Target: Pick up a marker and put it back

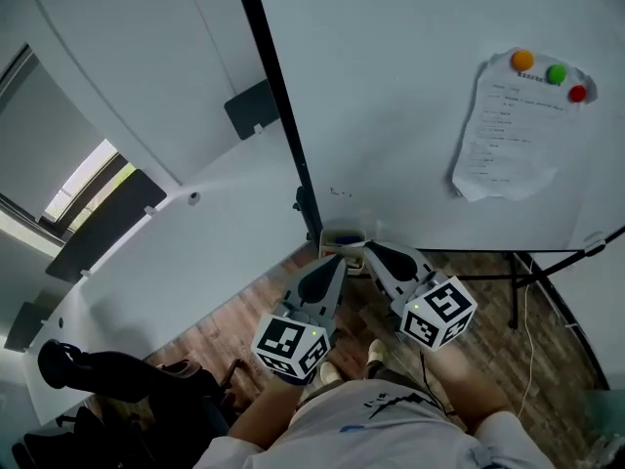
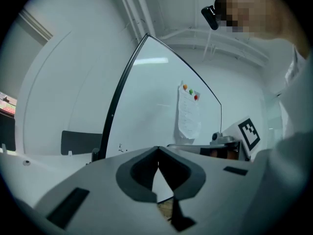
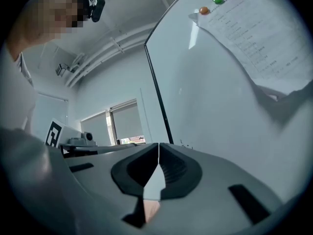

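White gloss board (image 1: 410, 115) on a black stand (image 1: 515, 281), seen steeply from above. The person stands close, with both tools angled in toward its lower left corner.

- The left tongs (image 1: 337, 260) are clenched, tips meeting, nothing between them.
- The right tongs (image 1: 372, 253) are clenched too, pads touching at the tip, with only bare board showing past them.
- Both noses converge on a small tray (image 1: 342, 234) at the board's lower edge, one just to each side of it.
- No marker can be made out for certain. A dark smudge in the tray may be it.
- Judgement: the marker probably lies in the tray, ungripped, and the tools are held low and close because that is its home. I cannot tell whether the pick-up is still to come or the return is done.

Surface: mostly blank. A paper sheet (image 1: 513, 130) hangs at the right under an orange magnet (image 1: 522, 60), a green magnet (image 1: 556, 73) and a red magnet (image 1: 577, 93), its lower edge curling. There are faint pen marks (image 1: 339, 192) near the left frame.

Room: wood-plank floor (image 1: 244, 320), white walls, a window (image 1: 88, 179) far left, a dark chair (image 1: 107, 374) near left.
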`<state>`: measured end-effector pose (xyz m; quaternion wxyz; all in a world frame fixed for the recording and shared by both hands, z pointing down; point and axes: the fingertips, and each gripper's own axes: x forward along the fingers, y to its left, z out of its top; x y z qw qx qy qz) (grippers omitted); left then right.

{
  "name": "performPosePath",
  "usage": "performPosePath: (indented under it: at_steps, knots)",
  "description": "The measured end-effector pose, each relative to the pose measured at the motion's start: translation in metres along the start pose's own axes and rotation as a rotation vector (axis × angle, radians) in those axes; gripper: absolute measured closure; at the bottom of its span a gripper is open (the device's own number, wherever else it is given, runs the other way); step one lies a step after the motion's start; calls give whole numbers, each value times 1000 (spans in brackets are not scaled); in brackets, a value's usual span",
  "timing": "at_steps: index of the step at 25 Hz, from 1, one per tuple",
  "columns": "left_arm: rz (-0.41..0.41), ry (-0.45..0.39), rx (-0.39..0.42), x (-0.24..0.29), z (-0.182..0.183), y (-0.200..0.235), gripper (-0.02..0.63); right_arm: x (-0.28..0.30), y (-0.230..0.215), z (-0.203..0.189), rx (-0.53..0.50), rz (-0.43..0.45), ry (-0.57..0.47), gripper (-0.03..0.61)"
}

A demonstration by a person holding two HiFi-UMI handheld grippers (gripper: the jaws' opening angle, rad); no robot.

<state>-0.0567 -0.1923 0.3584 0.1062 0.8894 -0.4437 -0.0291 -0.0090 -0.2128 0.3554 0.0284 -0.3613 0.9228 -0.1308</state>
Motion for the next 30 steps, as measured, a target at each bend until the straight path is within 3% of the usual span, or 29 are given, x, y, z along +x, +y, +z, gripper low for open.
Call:
performPosePath:
  at_steps: [30]
  knots:
    - [-12,-36,3,-14,20,9,603,11,25,7,-16,15,-13,565]
